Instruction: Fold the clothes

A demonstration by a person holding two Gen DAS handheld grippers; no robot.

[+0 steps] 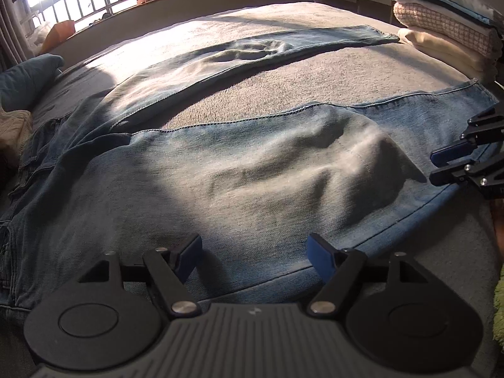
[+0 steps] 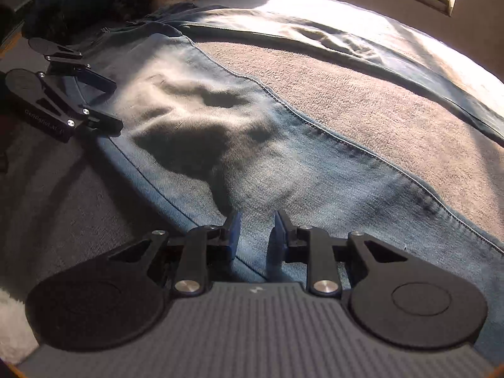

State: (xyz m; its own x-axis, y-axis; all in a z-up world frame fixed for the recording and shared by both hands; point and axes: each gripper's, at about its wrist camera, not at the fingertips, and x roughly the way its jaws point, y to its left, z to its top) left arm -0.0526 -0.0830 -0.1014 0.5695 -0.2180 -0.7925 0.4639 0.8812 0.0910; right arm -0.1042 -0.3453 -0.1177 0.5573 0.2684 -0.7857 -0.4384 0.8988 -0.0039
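Mostly you see blue jeans spread flat on the bed, legs apart. The left gripper hangs above the near leg, jaws wide apart, nothing in them. The right gripper has a small gap, with denim below it but not pinched. The waist end is dark and hard to see. A pile of folded clothes is cut off at the edge.

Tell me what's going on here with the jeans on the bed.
A person holding a gripper in each hand is working on a pair of blue jeans spread on a grey blanket, legs apart and not yet folded. The left gripper and the right gripper are both open over the near leg, gripping nothing. A stack of folded clothes sits at the far corner.
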